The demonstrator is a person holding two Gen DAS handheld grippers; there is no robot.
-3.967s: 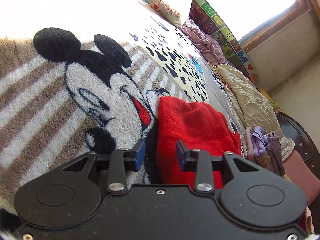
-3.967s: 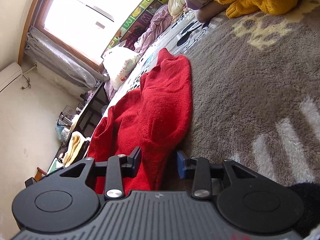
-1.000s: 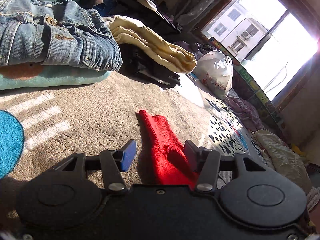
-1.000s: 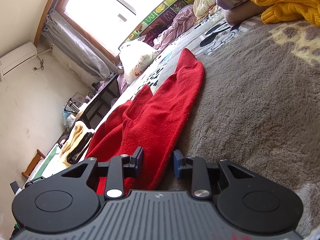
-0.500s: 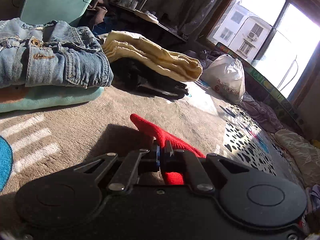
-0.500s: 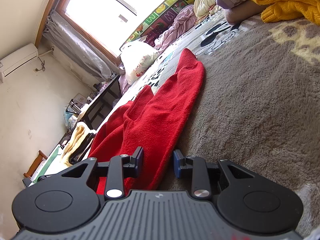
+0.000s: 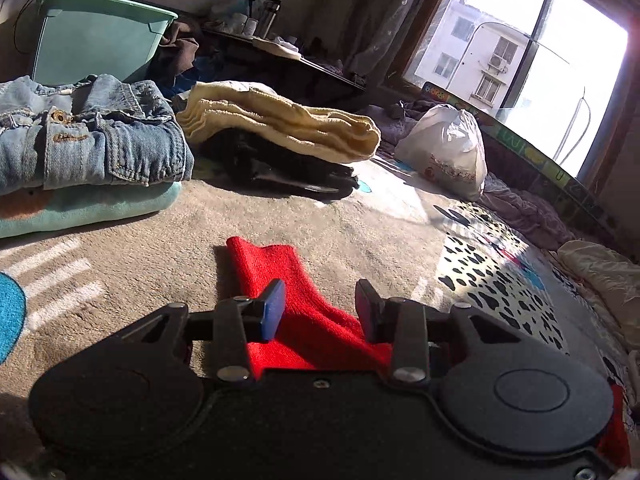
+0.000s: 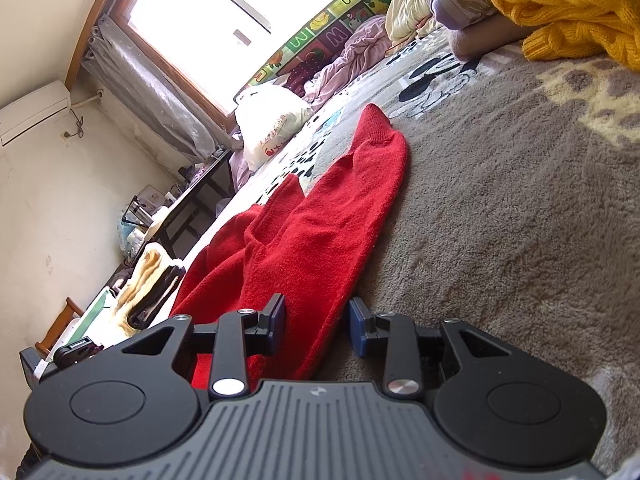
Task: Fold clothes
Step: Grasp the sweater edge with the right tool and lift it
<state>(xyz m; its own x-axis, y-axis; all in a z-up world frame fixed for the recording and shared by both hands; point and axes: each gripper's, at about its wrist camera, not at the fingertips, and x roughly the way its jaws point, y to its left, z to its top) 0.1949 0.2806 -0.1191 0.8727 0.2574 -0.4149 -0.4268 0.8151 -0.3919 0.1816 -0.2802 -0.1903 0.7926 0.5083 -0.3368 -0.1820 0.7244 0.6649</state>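
1. Lying spread on the grey plush blanket (image 8: 520, 208) of the bed, the red sweater (image 8: 320, 232) has one sleeve stretched toward the window (image 8: 208, 12).
2. The left gripper (image 7: 320, 308) has just been opening; its fingers (image 7: 272, 310) stand apart, the other red sleeve (image 7: 276, 268) lying loose between them.
3. The right gripper (image 8: 318, 322) has likewise been opening; the sweater's near edge sits between its parted fingers (image 8: 358, 326), unpinched.
4. Folded jeans (image 7: 88, 136) and a cream towel (image 7: 280, 124) lie beyond the sleeve.
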